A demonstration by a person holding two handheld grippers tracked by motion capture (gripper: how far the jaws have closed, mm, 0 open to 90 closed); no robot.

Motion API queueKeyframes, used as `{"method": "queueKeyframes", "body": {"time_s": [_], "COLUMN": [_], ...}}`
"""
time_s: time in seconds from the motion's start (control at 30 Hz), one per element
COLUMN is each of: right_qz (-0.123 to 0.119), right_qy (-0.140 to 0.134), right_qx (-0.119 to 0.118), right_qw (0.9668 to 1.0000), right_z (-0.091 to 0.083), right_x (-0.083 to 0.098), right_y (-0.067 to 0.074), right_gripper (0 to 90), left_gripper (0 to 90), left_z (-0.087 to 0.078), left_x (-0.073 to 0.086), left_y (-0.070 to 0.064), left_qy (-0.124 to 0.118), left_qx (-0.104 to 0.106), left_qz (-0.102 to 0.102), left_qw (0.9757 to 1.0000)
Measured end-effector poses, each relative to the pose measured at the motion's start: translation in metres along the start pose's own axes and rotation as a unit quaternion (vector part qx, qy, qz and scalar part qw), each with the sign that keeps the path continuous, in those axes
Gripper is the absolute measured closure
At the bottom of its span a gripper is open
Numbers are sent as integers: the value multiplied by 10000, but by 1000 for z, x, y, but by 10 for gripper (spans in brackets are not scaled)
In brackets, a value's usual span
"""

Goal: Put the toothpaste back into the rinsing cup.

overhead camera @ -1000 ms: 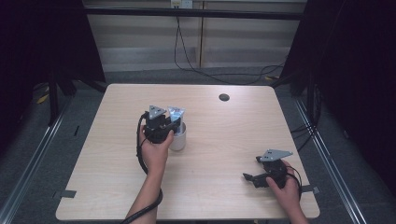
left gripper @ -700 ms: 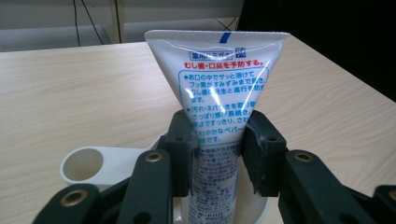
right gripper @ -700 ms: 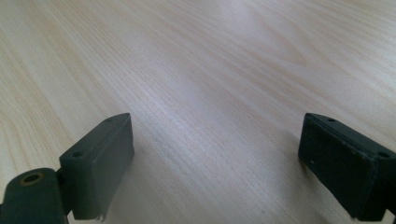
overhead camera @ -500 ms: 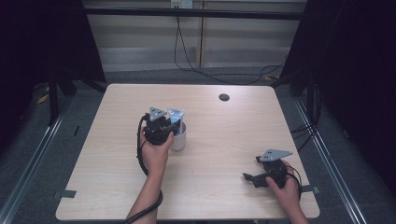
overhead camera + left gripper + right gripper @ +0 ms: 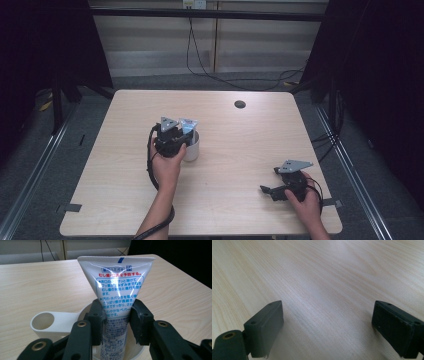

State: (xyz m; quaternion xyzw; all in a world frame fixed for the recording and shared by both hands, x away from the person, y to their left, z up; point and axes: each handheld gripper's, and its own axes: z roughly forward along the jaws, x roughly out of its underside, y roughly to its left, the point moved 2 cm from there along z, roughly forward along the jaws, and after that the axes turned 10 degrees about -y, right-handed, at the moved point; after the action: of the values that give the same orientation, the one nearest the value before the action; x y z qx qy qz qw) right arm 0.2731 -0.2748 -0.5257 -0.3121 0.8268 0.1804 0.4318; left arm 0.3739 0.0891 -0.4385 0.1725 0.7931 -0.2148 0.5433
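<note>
left gripper (image 5: 117, 315): jaws pinch the toothpaste tube (image 5: 117, 287) from both sides at mid-body, pads pressed on its printed face, so the tube stands upright and steady
toothpaste tube: between the jaws, flat crimped end up past the fingertips, lower end down inside the white cup (image 5: 46, 323) right under the gripper; seen from above, the tube's top (image 5: 188, 124) pokes out just beyond the gripper (image 5: 171, 139)
white cup: directly below the jaws, handle off to the gripper's left side; probably the tube's holder, so the grip is for lowering it in or lifting it out
right gripper (image 5: 327, 327): jaws spread wide, nothing between them, bare table (image 5: 324, 277) ahead; parked well apart (image 5: 280, 190), likely idle since one hand is enough
</note>
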Motion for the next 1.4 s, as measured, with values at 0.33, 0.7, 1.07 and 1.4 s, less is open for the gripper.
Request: {"method": "queueKeyframes", "body": {"time_s": [0.33,0.7,1.07,1.4], "right_qz": [-11,-10,-14,-10], "right_qy": [-6,-6,-9,-7], "right_qx": [0,-3,-2,-3], "right_qw": [10000,10000,10000,10000], "right_z": [0,0,0,0], "right_x": [0,0,0,0], "right_y": [0,0,0,0], "right_gripper": [101,101,101,101], "left_gripper": [649,641,626,584], "left_z": [1,1,1,2], "left_x": [2,8,9,9], "left_y": [-2,-3,-3,-4], "left_qy": [56,44,6,39], "left_qx": [24,41,88,126], "left_qz": [79,-6,-20,53], "left_qw": [9999,10000,10000,9999]}}
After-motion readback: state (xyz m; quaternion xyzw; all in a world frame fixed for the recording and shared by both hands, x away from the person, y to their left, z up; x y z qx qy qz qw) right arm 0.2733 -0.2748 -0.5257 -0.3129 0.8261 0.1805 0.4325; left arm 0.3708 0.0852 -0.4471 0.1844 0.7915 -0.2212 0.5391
